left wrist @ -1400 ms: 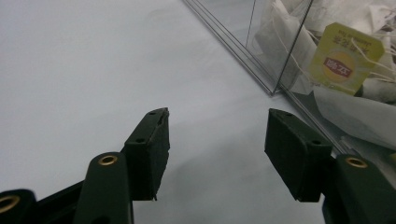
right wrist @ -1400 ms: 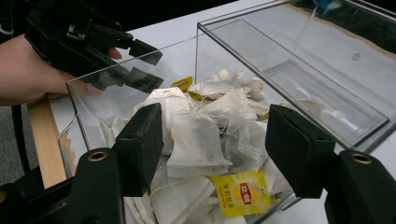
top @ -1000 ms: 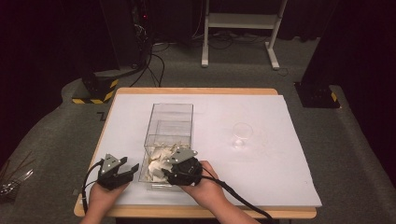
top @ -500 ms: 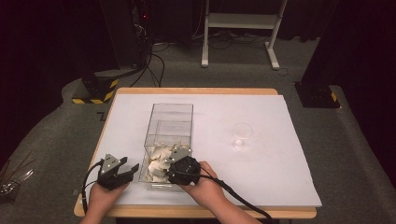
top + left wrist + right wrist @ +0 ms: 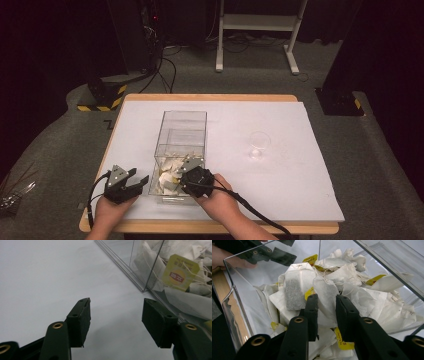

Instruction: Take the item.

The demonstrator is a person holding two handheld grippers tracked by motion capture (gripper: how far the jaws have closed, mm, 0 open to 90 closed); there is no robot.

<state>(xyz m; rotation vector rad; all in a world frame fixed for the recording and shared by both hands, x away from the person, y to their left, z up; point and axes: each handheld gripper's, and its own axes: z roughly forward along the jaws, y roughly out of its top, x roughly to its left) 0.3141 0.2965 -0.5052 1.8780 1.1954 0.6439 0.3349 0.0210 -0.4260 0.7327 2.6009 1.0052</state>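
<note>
My right gripper (image 5: 325, 315) is down in the clear box (image 5: 165, 131) on the bench, its jaws just closing around one tea bag (image 5: 326, 298) on the pile. I should pinch only this bag, then lift slowly. The left gripper (image 5: 116, 312) waits beside the box, jaws apart and empty.

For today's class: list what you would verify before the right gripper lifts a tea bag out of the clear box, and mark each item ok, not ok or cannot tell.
1. Right gripper inside the clear plastic box: ok.
2. White paper tea bag between its jaws, which have just been closing: ok.
3. Pads pressing firmly on it: cannot tell.
4. Only one bag caught: cannot tell.
5. Left gripper open, outside the box: ok.
6. Clear stemmed glass upright on the white sheet: ok.
</note>
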